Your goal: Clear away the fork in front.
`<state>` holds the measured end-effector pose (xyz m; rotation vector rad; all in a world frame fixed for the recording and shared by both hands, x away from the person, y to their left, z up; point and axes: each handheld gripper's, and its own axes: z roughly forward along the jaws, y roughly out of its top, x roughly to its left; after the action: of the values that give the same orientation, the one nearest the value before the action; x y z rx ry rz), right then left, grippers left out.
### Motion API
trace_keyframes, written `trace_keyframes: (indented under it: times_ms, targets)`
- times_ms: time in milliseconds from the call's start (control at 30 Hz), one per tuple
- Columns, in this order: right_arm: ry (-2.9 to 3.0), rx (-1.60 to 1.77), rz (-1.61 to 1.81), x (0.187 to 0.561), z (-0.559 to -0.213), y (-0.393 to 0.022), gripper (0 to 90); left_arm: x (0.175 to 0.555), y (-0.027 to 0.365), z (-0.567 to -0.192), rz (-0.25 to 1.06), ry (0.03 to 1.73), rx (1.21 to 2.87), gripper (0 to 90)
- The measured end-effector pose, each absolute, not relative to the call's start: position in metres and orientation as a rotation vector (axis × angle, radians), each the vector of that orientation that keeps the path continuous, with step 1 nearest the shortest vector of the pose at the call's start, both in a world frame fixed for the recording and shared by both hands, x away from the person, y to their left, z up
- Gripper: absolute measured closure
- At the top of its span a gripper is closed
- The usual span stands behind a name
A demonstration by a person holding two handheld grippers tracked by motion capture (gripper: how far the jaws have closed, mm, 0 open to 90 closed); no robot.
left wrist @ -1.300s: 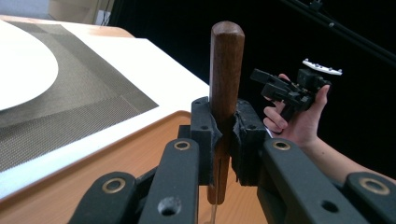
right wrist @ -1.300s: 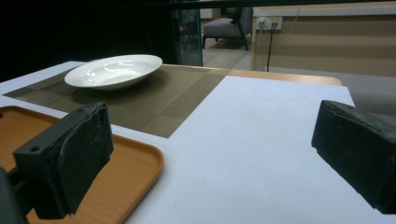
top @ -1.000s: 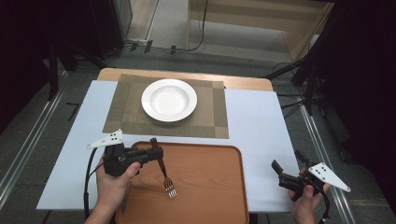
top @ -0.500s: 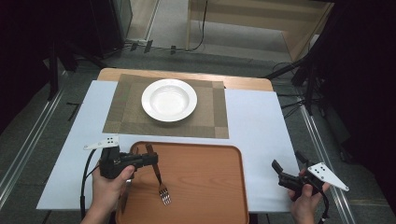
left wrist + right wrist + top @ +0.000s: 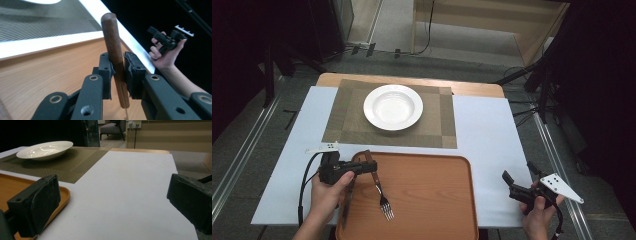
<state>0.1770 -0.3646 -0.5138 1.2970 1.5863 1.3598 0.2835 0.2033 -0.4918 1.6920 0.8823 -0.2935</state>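
A fork (image 5: 382, 197) with a brown wooden handle (image 5: 113, 42) slants over the orange-brown tray (image 5: 432, 200), tines low near the tray floor. My left gripper (image 5: 368, 164) holds it by the handle at the tray's back left corner. In the left gripper view the pads (image 5: 106, 72) still sit against both sides of the handle, though the jaws have just been opening slightly. My right gripper (image 5: 518, 173) rests in a hand at the table's front right, open and with nothing between its fingers (image 5: 37, 205).
A white deep plate (image 5: 393, 106) sits on a woven brown placemat (image 5: 439, 127) at the back of the white table cover (image 5: 492, 135). A dark slim utensil (image 5: 347, 200) lies along the tray's left edge. The table's right edge is near my right gripper.
My left gripper has sunk a little and shifted left with the fork, bringing the tines lower over the tray. The right gripper has stayed put.
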Motion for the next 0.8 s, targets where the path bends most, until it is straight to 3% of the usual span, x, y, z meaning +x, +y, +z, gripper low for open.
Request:
trace_keyframes:
  times_ms: [267,800]
  targets:
    - [1.588,1.303,1.360,0.178,-0.515,-0.365,0.0,0.290,0.203,-0.501,-0.173,0.949,1.791,65.6]
    - [1.593,1.312,1.367,0.179,-0.517,-0.365,0.0,0.292,0.189,-0.508,-0.082,0.997,1.977,55.2]
